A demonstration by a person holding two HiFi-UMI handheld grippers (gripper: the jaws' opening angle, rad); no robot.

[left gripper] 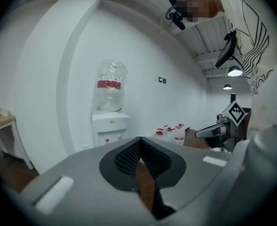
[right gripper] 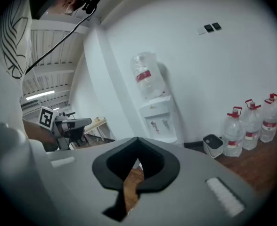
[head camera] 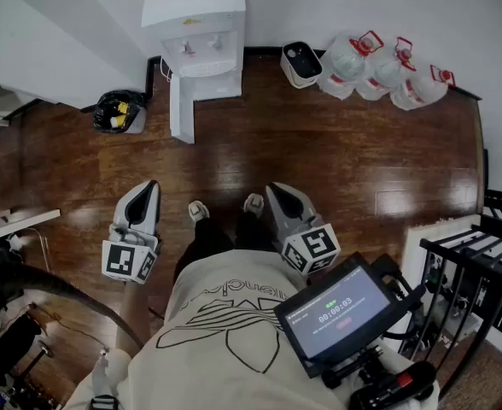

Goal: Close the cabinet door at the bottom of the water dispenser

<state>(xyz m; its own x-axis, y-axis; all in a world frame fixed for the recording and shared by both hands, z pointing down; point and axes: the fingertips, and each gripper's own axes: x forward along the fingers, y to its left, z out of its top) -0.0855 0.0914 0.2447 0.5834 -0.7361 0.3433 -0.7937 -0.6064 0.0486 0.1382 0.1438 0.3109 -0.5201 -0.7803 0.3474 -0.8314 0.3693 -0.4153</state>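
Head view: screen (head camera: 341,308) reads 00:00:03; water dispenser (head camera: 196,34) label illegible.

Head view: from head height, steeply down onto wooden floor (head camera: 319,161), with water dispenser (head camera: 201,32) and water bottles (head camera: 379,75) well off along the wall (head camera: 362,7) at top, and left gripper (head camera: 151,186) and right gripper (head camera: 272,188) close below. Left gripper view: low, along own jaws, facing the same water dispenser (left gripper: 111,126) from well back, water bottles (left gripper: 170,133) and right gripper (left gripper: 209,132) to its right. Right gripper view: likewise low and well back, water dispenser (right gripper: 157,117) near centre, water bottles (right gripper: 249,124) right, left gripper (right gripper: 77,122) at left edge; dispenser, bottles and wall shared by all three.
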